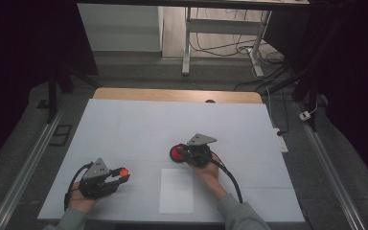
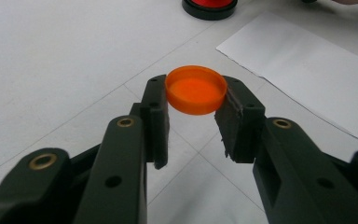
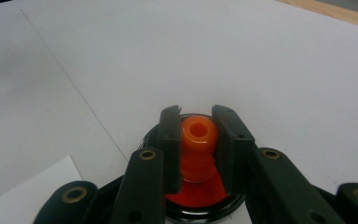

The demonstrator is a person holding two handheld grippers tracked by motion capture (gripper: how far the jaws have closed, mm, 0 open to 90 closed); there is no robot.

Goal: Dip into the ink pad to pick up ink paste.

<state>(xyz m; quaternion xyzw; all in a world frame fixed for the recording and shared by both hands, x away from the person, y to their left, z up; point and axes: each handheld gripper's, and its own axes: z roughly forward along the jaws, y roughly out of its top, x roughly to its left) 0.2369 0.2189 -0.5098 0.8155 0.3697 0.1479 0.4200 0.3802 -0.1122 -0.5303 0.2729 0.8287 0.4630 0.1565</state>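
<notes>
A: Clamping on the orange cap [image 2: 196, 89], the left gripper [image 2: 193, 112] holds it flat between both pads, above the table [image 2: 51, 70], centre frame.

B: And the right gripper [image 3: 198, 149]?

A: Closed on the orange nozzle [image 3: 198, 140] of the black-rimmed red container [image 1: 178, 153], lower centre. White paper sheet [image 1: 176, 190] lies near.

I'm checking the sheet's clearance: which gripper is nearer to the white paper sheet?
Right. The right gripper stands just beyond the white paper sheet's far edge; the left gripper is farther off to its left.
</notes>
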